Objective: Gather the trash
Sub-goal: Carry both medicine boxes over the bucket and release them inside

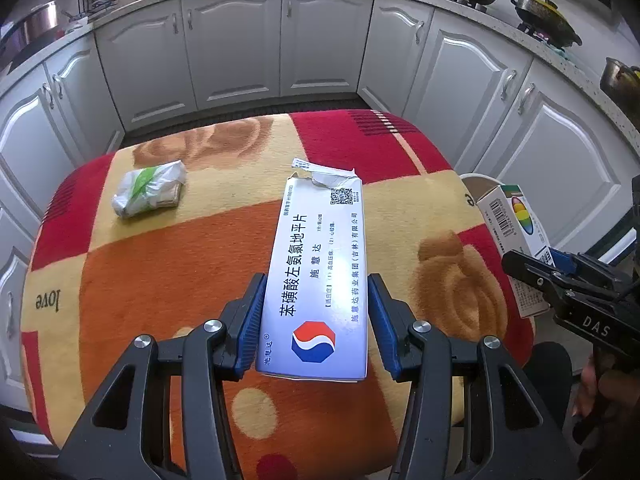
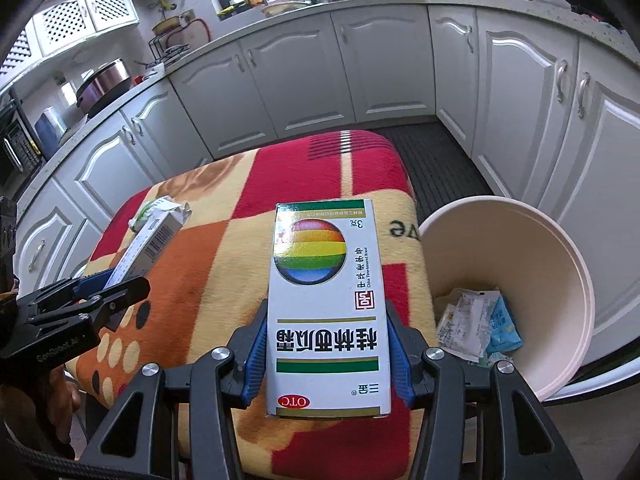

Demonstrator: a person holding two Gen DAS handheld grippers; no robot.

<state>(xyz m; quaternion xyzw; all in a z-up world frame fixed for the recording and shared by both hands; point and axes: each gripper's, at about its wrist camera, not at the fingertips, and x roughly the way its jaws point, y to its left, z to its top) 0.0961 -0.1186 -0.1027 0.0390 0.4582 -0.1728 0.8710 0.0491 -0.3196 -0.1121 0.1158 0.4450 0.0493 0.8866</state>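
My left gripper (image 1: 317, 300) is shut on a white and blue medicine box (image 1: 320, 236) with a torn far end, held above the blanket. In the right wrist view that box (image 2: 149, 243) and gripper (image 2: 106, 285) show at the left. My right gripper (image 2: 326, 314) is shut on a white box with a rainbow ball (image 2: 326, 264). The left wrist view shows this box (image 1: 516, 220) at the right edge. A crumpled white and green wrapper (image 1: 150, 190) lies on the blanket, partly hidden (image 2: 162, 209) behind the left box. A beige bin (image 2: 560, 264) stands to the right, below the blanket's edge.
The red, orange and cream blanket (image 1: 160, 280) covers a small raised surface. Paper scraps and a blue packet (image 2: 476, 320) lie in the bin. White kitchen cabinets (image 1: 236, 48) ring the space, with pans (image 1: 544, 16) on the counter. A person's hand (image 1: 612, 392) holds the right gripper.
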